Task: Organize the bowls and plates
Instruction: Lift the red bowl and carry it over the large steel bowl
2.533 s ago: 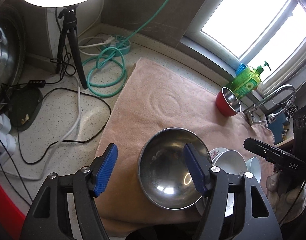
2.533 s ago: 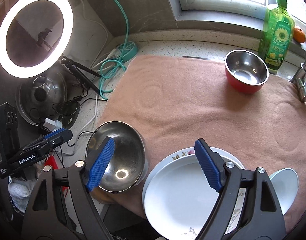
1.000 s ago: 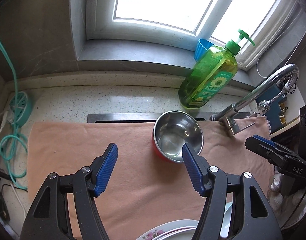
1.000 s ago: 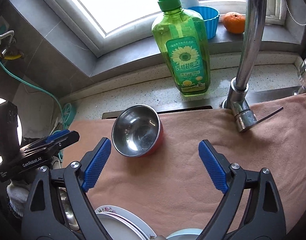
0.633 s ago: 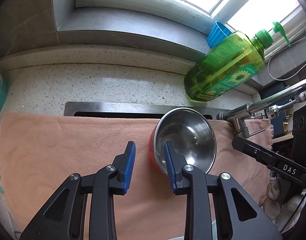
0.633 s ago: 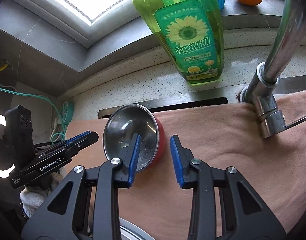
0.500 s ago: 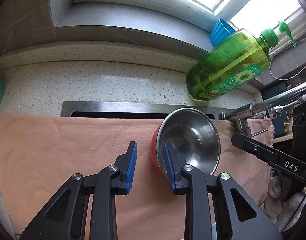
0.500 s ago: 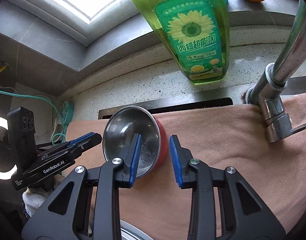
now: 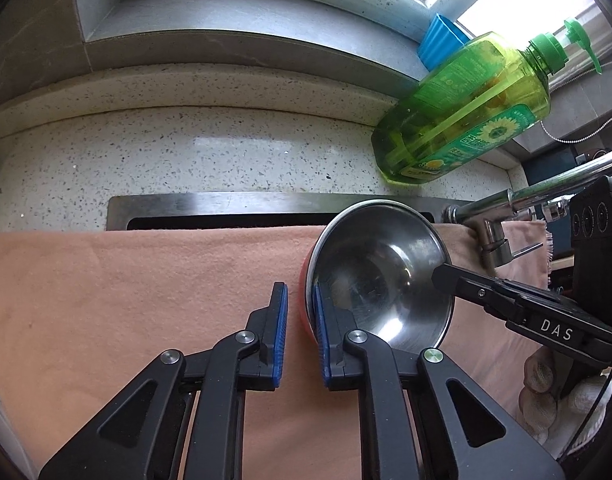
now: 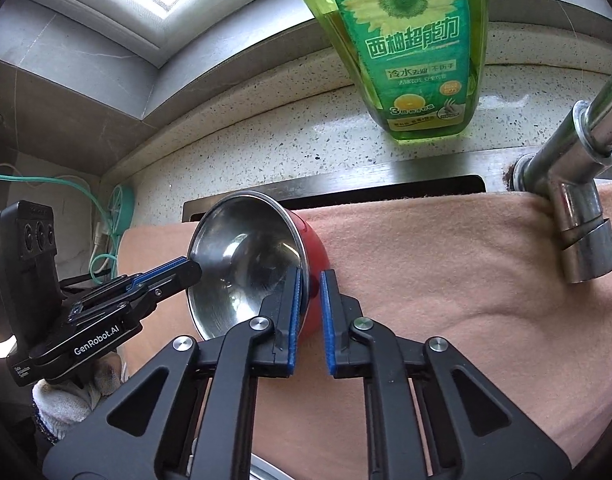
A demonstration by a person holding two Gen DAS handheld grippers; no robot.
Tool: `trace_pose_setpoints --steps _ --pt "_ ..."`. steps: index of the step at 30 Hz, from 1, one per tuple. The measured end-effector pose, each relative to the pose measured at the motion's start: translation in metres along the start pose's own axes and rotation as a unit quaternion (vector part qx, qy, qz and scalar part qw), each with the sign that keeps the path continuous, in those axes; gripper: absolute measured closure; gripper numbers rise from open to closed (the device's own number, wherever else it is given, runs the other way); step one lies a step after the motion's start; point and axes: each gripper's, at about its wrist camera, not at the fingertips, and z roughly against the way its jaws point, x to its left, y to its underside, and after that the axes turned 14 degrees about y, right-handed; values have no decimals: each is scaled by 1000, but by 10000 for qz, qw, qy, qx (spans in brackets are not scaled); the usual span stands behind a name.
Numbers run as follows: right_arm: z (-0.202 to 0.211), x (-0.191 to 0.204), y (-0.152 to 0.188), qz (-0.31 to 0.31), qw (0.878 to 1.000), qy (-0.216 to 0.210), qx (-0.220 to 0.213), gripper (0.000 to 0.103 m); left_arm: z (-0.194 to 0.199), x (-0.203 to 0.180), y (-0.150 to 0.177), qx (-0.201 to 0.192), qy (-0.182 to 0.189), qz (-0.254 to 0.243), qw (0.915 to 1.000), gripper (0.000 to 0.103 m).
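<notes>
A small bowl, steel inside and red outside (image 9: 380, 272), sits on the pink towel (image 9: 145, 300) near the sink's back edge. My left gripper (image 9: 299, 300) is shut on the bowl's left rim, one finger inside and one on the red wall. My right gripper (image 10: 309, 280) is shut on the opposite rim of the same bowl (image 10: 245, 268). Each gripper shows in the other's view, at the far side of the bowl. The bowl looks tilted between them.
A green dish-soap bottle (image 10: 402, 48) stands on the speckled counter behind the bowl. A chrome tap (image 10: 578, 208) rises at the right. A steel sink rim with a dark slot (image 9: 265, 210) runs along the towel's back edge. A blue cup (image 9: 440, 42) is on the sill.
Both grippers have moved from the near plates and large steel bowl to the small red bowl. Their jaws have narrowed from wide open and have closed on its rim from opposite sides.
</notes>
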Motion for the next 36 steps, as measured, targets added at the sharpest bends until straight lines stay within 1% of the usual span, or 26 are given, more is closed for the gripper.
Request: trace_pose_setpoints --steps 2,7,10,14,20,23,27,36 --pt "1 1 2 22 10000 34 -34 93 0 -1 0 11 6 -29 10000 95" --pt "3 2 4 -6 10000 41 -58 93 0 -1 0 -12 71 55 10000 95" --pt "6 5 6 10 9999 103 -110 93 2 -7 3 -39 -27 -7 10000 95" --pt "6 5 11 -121 9999 16 -26 93 10 -10 6 -90 -39 -17 10000 95" --pt "19 17 25 -12 9999 -52 -136 93 33 -19 14 -272 -85 -160 9995 95" --pt "27 22 33 -37 9998 -168 -131 93 45 -18 20 -332 -40 -143 9993 95" --pt "41 36 43 92 9995 -170 -234 93 61 -17 30 -473 -1 -130 9988 95" --pt "62 61 69 273 9988 -260 -321 93 102 -19 60 -838 42 -83 9964 95"
